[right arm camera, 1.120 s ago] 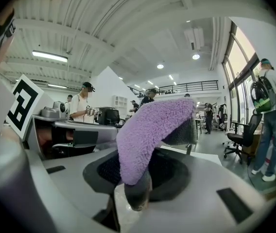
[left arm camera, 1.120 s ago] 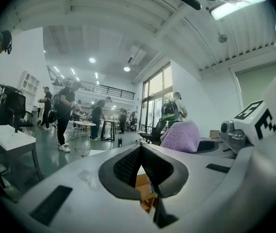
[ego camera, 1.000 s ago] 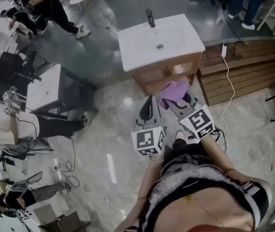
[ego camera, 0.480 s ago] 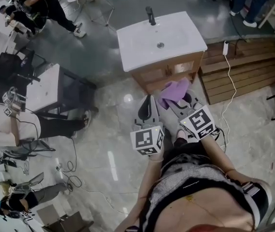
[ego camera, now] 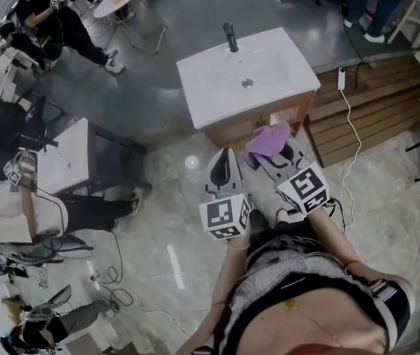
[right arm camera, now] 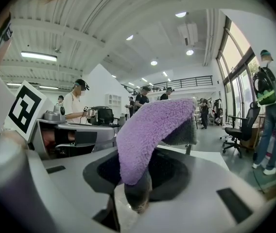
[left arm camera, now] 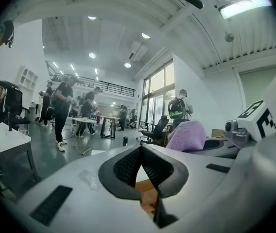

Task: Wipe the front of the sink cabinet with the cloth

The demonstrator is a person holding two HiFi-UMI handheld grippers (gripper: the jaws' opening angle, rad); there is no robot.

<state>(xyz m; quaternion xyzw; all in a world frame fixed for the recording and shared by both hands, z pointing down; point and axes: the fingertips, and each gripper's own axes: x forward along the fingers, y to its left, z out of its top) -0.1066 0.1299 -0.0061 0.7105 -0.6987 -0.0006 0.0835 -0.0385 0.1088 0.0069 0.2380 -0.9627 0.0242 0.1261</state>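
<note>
My right gripper point(right arm camera: 135, 178) pinches the purple cloth point(right arm camera: 147, 130) near the sink cabinet point(ego camera: 247, 128); my left gripper point(left arm camera: 140, 152) is clenched on nothing. The cloth droops, so the bare jaws might scrape the wood.

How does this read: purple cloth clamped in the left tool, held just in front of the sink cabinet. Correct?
Not quite. The purple cloth is clamped in the right tool, not the left; the right gripper view shows it between the jaws. The left tool is shut on nothing. The cloth is held just in front of the sink cabinet, as you said.
</note>
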